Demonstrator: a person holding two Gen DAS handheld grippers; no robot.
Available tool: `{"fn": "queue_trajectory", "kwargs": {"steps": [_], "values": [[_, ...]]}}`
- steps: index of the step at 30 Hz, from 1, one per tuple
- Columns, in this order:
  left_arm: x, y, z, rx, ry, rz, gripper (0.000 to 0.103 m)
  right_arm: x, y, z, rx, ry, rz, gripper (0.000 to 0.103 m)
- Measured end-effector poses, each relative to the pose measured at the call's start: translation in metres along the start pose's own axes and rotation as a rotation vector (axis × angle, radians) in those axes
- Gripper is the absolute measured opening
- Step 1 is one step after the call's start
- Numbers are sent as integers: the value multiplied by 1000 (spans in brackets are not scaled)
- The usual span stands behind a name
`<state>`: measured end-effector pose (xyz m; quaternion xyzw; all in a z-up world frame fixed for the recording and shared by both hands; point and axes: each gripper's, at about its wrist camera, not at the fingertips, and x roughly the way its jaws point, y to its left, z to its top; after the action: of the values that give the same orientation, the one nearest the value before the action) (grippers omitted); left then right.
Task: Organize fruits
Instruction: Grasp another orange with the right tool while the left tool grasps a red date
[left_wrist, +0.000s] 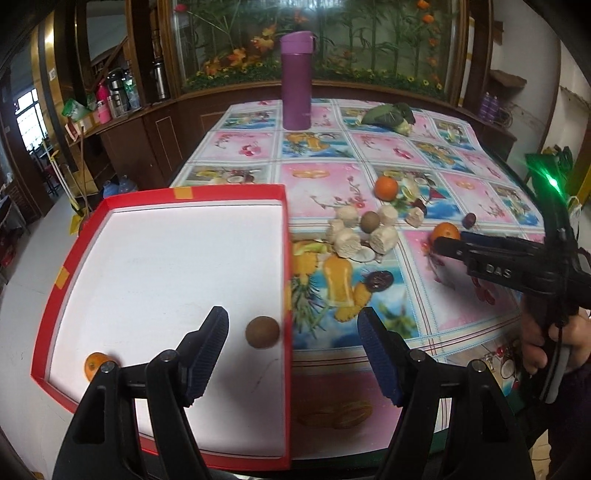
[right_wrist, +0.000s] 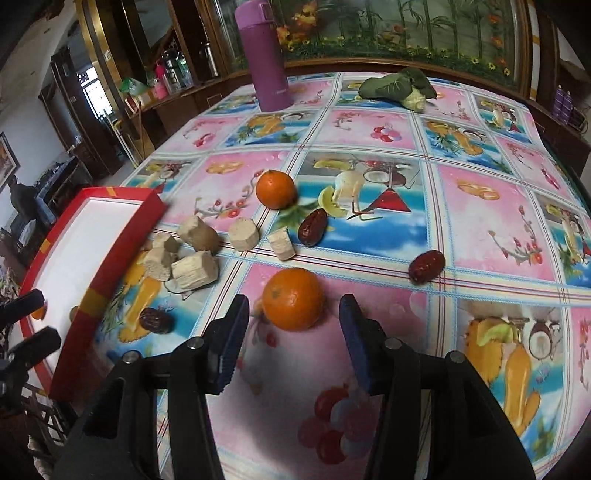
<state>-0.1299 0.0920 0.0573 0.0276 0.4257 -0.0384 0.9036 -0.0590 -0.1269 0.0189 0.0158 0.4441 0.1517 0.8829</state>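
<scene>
— Fruit status, please?

— I have the right gripper (right_wrist: 293, 334) spread wide and empty, low over the near orange (right_wrist: 293, 298), which sits between its fingers without touching either. I judge that's the line-up for a pinch. A second orange (right_wrist: 276, 188) lies farther back, with dates (right_wrist: 426, 266) and pale cut chunks (right_wrist: 194, 272) scattered between.

— And the left?

— My left gripper (left_wrist: 291, 354) is also wide apart, holding nothing, hanging over the near right corner of the red box (left_wrist: 229, 193). A kiwi (left_wrist: 262, 331) lies on the white floor just ahead of it, and an orange in the box (left_wrist: 94, 363) sits at the near left. So the box looks like the collecting place.

— Any writing?

— Only "DAS" moulded on the right gripper's body. The purple flask (left_wrist: 296, 79) at the far side shows nothing I can read.
</scene>
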Motion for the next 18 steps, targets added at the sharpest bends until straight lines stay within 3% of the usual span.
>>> {"fn": "queue_trajectory", "kwargs": {"steps": [4, 15, 18], "values": [[8, -13, 3, 20, 31, -25, 72, 8, 3, 3, -16, 5, -13, 37], [46, -50, 20, 63, 96, -93, 72, -5, -21, 4, 107, -31, 42, 36], [56, -56, 22, 69, 112, -94, 66, -9, -29, 6, 152, -40, 52, 36]]}}
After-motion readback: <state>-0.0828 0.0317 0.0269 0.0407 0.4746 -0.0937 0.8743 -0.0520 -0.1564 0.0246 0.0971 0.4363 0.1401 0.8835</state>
